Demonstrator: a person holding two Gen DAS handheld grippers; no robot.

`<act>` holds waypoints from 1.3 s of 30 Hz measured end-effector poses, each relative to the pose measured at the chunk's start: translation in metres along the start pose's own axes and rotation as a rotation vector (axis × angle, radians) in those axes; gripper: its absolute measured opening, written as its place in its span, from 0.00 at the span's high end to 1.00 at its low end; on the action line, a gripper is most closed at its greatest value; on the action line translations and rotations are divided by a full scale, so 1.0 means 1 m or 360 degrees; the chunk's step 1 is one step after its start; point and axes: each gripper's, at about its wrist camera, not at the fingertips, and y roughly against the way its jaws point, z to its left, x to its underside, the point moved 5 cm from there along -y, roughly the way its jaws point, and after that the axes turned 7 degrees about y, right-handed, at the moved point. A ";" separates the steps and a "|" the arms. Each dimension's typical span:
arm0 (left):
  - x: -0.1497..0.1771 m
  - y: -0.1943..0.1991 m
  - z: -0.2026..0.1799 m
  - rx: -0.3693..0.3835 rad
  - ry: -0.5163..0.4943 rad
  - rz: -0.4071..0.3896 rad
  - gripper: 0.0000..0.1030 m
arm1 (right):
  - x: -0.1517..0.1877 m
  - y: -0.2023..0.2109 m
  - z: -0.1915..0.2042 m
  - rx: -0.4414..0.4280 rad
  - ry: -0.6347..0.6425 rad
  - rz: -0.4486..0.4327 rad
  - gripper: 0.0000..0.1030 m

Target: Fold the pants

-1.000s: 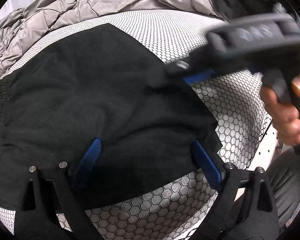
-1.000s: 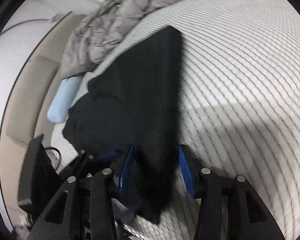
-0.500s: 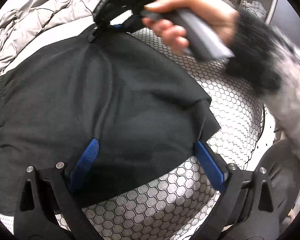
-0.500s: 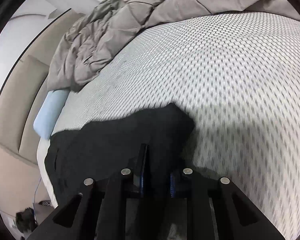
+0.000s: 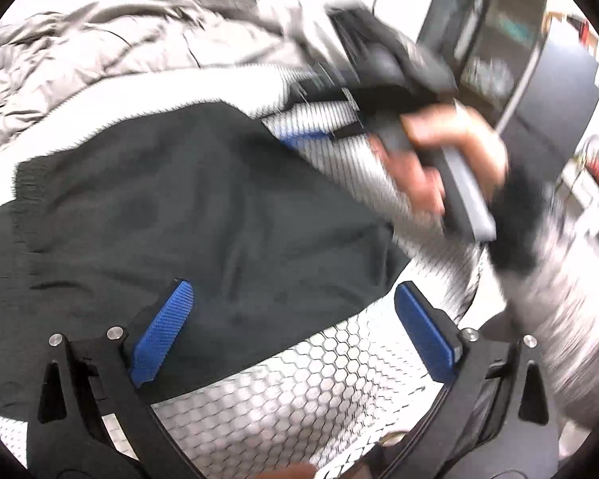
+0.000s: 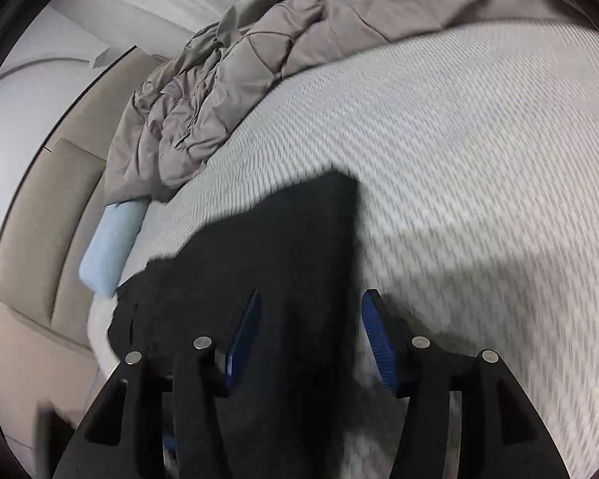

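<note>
The black pants lie folded flat on the honeycomb-patterned bed sheet. My left gripper is open and hovers over their near edge, its blue pads apart. My right gripper is open just above the pants, its pads clear of the fabric. In the left wrist view the right gripper shows blurred at the pants' far right edge, held by a hand.
A crumpled grey quilt is piled at the far side of the bed. A light blue pillow lies at the bed's left by a beige headboard. Dark furniture stands beyond the bed's right edge.
My right gripper was shut on the pants' corner half a second ago; it has opened, let the fabric drop flat and pulled back. The left gripper stayed open and shifted slightly.
</note>
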 end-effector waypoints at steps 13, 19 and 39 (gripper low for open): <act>-0.016 0.038 0.148 -0.0447 0.0483 -0.0187 0.01 | 0.014 0.004 0.033 -0.0049 0.0110 -0.0053 0.86; -0.005 0.034 0.160 -0.0558 0.0394 -0.0160 0.01 | 0.028 0.021 0.039 0.0397 0.0238 -0.0055 0.72; 0.011 0.007 0.118 -0.0457 0.0104 0.0058 0.01 | 0.096 0.013 0.093 0.0469 0.0702 0.0083 0.61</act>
